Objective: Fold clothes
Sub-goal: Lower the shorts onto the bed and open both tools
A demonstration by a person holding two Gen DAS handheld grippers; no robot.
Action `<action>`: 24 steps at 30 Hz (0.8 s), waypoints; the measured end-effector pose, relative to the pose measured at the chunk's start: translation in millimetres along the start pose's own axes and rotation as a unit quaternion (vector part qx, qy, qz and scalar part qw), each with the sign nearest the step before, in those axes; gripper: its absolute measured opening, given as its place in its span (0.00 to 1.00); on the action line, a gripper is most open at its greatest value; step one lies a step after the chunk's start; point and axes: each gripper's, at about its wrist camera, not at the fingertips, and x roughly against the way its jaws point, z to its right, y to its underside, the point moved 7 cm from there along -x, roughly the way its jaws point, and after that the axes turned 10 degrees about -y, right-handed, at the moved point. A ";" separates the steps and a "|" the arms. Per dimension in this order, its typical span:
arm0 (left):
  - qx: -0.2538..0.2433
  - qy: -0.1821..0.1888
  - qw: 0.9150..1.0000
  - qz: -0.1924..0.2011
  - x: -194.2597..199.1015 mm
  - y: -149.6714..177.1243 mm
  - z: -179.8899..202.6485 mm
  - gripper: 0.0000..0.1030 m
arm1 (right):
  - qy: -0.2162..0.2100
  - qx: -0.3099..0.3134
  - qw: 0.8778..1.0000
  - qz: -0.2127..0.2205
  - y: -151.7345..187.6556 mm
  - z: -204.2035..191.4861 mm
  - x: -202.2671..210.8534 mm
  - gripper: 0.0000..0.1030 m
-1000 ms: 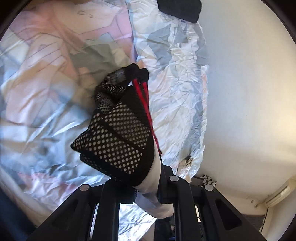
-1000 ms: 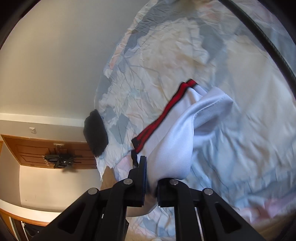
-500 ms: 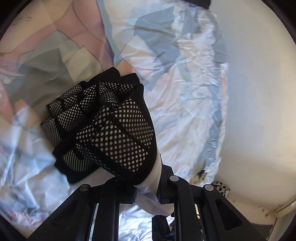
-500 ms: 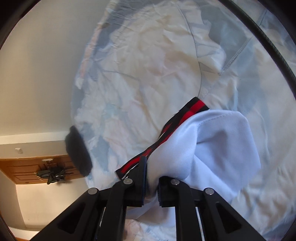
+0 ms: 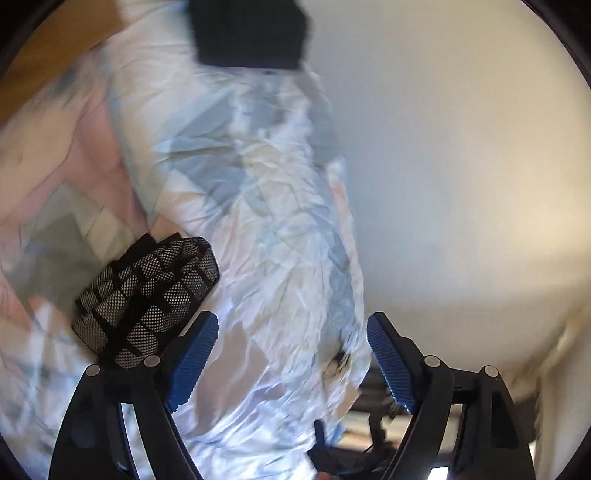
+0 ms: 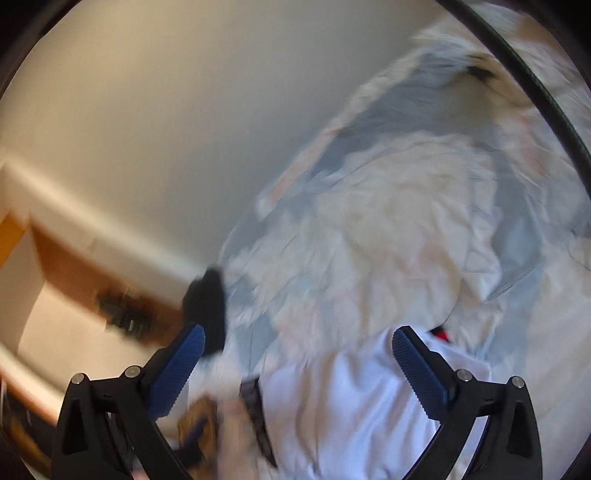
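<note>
In the left wrist view my left gripper (image 5: 291, 339) stands open with nothing between its blue pads. A bunched black mesh part of the garment (image 5: 147, 299) lies on the crumpled bedsheet (image 5: 280, 229), just left of the left finger. In the right wrist view my right gripper (image 6: 295, 350) is open too. Below it the white garment (image 6: 354, 417) lies on the bedsheet (image 6: 388, 236), with a bit of red trim (image 6: 441, 335) near the right finger and a black mesh edge (image 6: 255, 410) at its left. Both views are motion-blurred.
A folded dark garment (image 5: 251, 33) lies at the head of the bed, also seen as a dark garment (image 6: 207, 302) by the bed edge. A pale wall (image 5: 461, 166) borders the bed. A hand (image 6: 236, 443) shows blurred at the bottom. Wooden furniture (image 6: 74, 269) stands beyond.
Both grippers have opened and let go of the garment. The mesh part now lies on the sheet left of the left gripper; the white part lies below the right gripper.
</note>
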 end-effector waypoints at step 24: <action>-0.361 -0.206 0.909 0.013 -55.8 61.7 -51.8 0.31 | 0.108 0.216 0.966 -0.088 74.7 22.8 -16.8 0.39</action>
